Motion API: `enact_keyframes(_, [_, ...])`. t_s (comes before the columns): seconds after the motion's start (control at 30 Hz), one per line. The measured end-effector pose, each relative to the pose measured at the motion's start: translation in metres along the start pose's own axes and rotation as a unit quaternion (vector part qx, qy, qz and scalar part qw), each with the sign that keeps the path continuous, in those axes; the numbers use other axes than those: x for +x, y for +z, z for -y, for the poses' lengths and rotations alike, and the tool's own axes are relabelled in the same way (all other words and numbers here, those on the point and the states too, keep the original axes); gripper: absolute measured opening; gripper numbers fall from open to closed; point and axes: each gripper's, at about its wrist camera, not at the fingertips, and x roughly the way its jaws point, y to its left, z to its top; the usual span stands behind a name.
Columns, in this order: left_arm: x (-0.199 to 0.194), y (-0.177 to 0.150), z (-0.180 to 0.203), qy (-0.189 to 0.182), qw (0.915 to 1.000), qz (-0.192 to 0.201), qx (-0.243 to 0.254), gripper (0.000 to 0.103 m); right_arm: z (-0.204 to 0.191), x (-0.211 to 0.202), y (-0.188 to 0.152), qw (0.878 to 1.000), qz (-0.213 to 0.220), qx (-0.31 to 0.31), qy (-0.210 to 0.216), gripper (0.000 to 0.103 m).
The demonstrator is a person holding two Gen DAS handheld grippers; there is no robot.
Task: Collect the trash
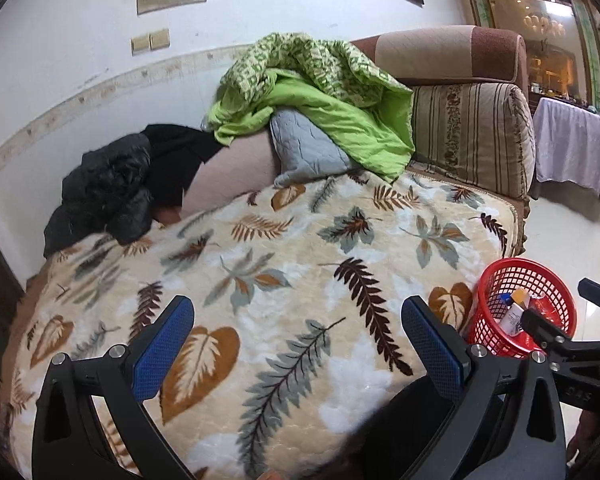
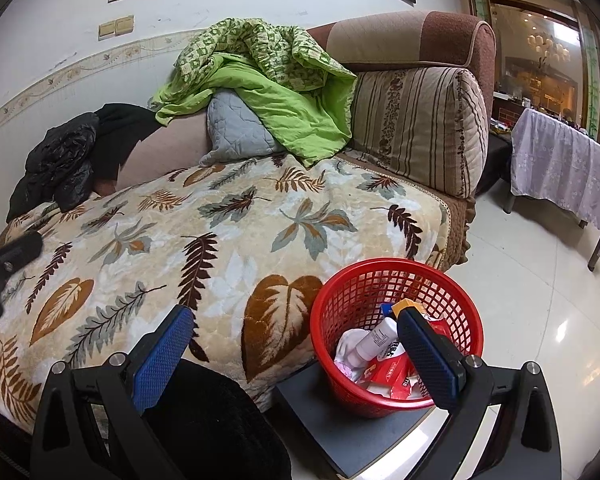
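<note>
Left gripper [image 1: 297, 344] and right gripper [image 2: 295, 346] both spread apart, empty. Red basket [image 2: 352, 292], lower right, holds trash [image 2: 374, 338]; its contents partly hidden behind the right finger.

In the basket [image 2: 396, 320], trash [image 2: 384, 364] overlaps, part hidden behind a finger [image 2: 428, 360]; labels too small to read.
</note>
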Motion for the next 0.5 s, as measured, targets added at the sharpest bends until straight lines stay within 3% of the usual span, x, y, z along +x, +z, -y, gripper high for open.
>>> enact_keyframes(0.17, [-0.013, 0.005, -0.006, -0.015, 0.9998, 0.014, -0.004, 0.103, 0.001, -0.003, 0.006, 1.0, 0.008, 0.002, -0.002, 0.103])
enact_keyframes(0.5, [-0.027, 0.003, -0.019, 0.028, 0.9991, 0.028, 0.016, 0.103, -0.014, 0.0, 0.026, 0.999, 0.03, -0.031, 0.003, 0.103])
